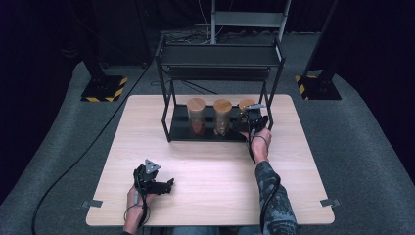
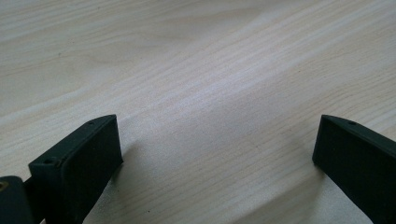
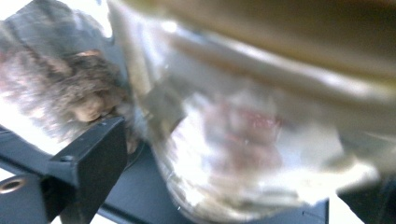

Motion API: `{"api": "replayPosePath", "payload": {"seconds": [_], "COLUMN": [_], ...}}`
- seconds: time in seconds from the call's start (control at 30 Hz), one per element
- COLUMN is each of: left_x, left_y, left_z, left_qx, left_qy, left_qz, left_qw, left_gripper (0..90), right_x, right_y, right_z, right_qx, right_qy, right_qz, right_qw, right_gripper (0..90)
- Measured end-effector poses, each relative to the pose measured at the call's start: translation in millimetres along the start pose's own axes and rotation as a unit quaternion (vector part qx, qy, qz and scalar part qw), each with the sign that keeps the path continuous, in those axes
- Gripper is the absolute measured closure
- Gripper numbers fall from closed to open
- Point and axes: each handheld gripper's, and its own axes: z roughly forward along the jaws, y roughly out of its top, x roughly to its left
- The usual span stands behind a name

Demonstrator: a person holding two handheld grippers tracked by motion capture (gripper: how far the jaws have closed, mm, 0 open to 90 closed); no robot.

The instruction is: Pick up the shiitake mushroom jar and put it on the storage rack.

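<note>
Dark curtains and grey carpet framed the pale wooden counter (image 1: 205,196), where a black two-tier rack (image 1: 167,117) stood at the far side. On its lower shelf, the rightmost glass jar (image 1: 246,105) sat directly between the jaws of your right hand-held gripper (image 1: 254,120). In the right gripper view that jar (image 3: 243,140) loomed blurred and very close, with one black jaw at its left flank and the other barely visible at the frame's right edge. The jaws stood wide enough to straddle the glass, but whether they had actually pinched it I could not tell.

Just to the left of that gripper stood the middle jar (image 1: 222,116), and beyond it the left jar (image 1: 196,116), both with wooden lids and brownish contents.

Your left hand-held gripper (image 1: 161,185) lay low over the near part of the counter, well apart from the rack. Its jaws were spread wide with nothing between them, bare wood grain showing in the gap (image 2: 215,140).

You appeared to be at the grasp step on the rightmost jar. The next move would call for a firm, level squeeze on the glass below the lid, then a straight draw toward you, keeping clear of the middle jar and the rack's right post (image 1: 270,110).
</note>
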Motion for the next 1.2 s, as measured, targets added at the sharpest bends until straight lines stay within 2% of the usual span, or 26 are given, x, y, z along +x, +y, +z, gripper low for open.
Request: {"api": "replayPosePath", "payload": {"seconds": [0.07, 0.17, 0.3, 0.57, 0.7, 0.9, 1.2], "left_x": [-0.1, -0.2, -0.1, -0.1, 0.0, 0.1, 0.1], "left_y": [0.0, 0.0, 0.0, 0.0, 0.0, 0.0, 0.1], "left_z": [0.0, 0.0, 0.0, 0.2, 0.2, 0.0, 0.3], "left_qx": [0.0, 0.0, 0.0, -0.001, -0.001, 0.0, -0.001], "left_qy": [0.0, 0.0, 0.0, 0.0, -0.001, 0.0, -0.001], "left_qz": [0.0, 0.0, 0.0, -0.002, -0.002, 0.0, -0.002], "left_qw": [1.0, 1.0, 1.0, 1.0, 1.0, 1.0, 1.0], "left_gripper": [0.6, 0.6, 0.6, 0.6, 0.6, 0.7, 0.6], "right_x": [0.5, 2.8, 6.7, 15.5, 21.8, 27.6, 22.0], "right_y": [0.0, -2.0, -5.9, -11.8, -18.9, -41.6, -89.1], "right_z": [-3.4, -7.5, -12.5, -29.4, -38.6, -53.8, -66.6], "right_qx": [0.009, 0.024, 0.04, 0.047, 0.051, 0.051, 0.055], "right_qy": [0.011, 0.014, 0.02, 0.036, 0.045, 0.058, 0.069], "right_qz": [0.002, 0.003, -0.01, -0.026, -0.041, -0.06, -0.057], "right_qw": [0.9999, 0.9996, 0.999, 0.9979, 0.9969, 0.9952, 0.9945], "right_gripper": [2.6, 1.6, 0.7, 0.1, 0.0, 0.1, 0.0]}}
